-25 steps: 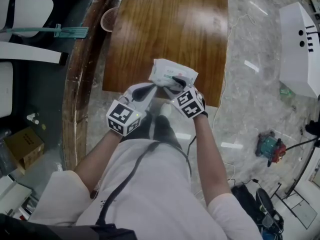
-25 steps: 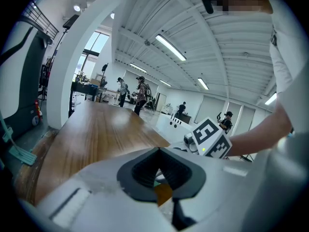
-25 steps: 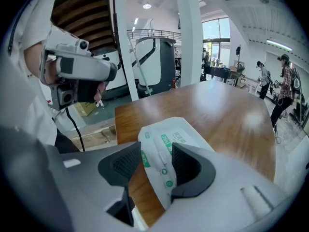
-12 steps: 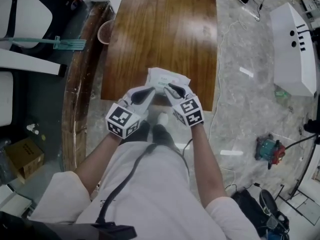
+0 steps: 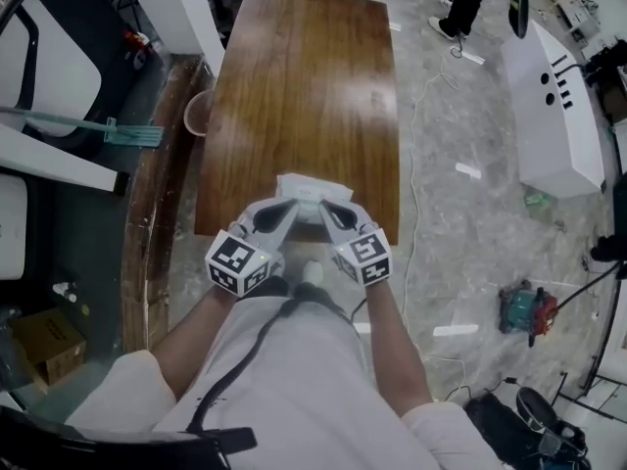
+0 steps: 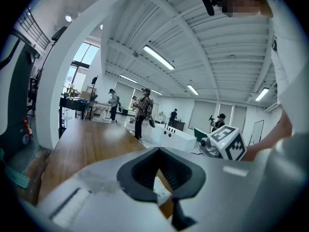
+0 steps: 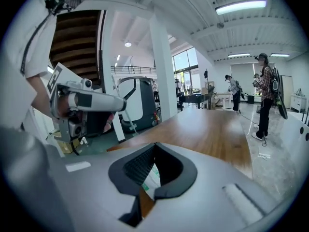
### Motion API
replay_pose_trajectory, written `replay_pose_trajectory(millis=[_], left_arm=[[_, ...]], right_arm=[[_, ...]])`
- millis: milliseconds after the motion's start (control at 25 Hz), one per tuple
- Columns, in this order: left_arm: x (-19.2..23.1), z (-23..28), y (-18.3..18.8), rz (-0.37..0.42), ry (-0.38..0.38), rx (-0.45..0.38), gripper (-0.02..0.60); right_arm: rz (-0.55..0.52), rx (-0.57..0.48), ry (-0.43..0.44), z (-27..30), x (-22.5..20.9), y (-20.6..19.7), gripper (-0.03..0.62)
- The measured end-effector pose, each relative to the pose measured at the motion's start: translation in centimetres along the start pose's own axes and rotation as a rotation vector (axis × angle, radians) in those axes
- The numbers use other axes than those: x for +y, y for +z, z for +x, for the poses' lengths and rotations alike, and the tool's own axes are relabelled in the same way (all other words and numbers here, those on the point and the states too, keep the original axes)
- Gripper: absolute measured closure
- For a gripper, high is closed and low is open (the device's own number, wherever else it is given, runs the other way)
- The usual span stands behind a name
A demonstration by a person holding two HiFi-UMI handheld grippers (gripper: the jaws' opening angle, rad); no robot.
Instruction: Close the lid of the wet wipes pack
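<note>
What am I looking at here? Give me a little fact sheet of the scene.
Setting: wooden table, person standing at its near end
Object: wet wipes pack, held over the table's near edge
Left gripper: shut on the pack
Right gripper: jaws just closed on the pack
Lid: too small to tell

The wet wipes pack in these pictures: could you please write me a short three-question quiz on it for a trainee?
1. Which tongs grip the wet wipes pack? A. only the left; B. only the right; C. both.
2. In the head view, at which end of the wooden table does the pack show?
3. True or false: the pack lies flat in the middle of the table.
Key: 1. C: left tongs and right tongs are both shut on it; the right tongs' jaws have just been closing on it. 2. The near end, by the person. 3. False.
</note>
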State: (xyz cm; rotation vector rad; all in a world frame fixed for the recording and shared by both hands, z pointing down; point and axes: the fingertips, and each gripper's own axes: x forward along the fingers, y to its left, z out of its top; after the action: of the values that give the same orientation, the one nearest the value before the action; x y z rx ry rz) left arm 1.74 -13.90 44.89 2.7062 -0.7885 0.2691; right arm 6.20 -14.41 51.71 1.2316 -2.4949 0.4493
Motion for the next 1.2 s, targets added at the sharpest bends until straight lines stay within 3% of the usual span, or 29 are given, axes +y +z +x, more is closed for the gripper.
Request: replay_pose_trajectory(millis=[280, 520, 1200], left_arm=[[-0.5, -0.6, 3.1, 0.028, -0.001, -0.054, 0.580], [-0.8, -1.1, 4.5, 0.040, 0.002, -0.081, 0.580], [-0.7, -1.3, 5.4, 0.050, 0.007, -0.096, 0.580]], right_arm=[[0.048, -0.184, -0.086, -4.4, -0.2, 5.0, 0.585], [0.074, -0.271, -0.117, -7.2, 0.4, 7.8, 0.586], [0.085, -0.298, -0.150, -8.1, -0.3, 8.8, 0.586]])
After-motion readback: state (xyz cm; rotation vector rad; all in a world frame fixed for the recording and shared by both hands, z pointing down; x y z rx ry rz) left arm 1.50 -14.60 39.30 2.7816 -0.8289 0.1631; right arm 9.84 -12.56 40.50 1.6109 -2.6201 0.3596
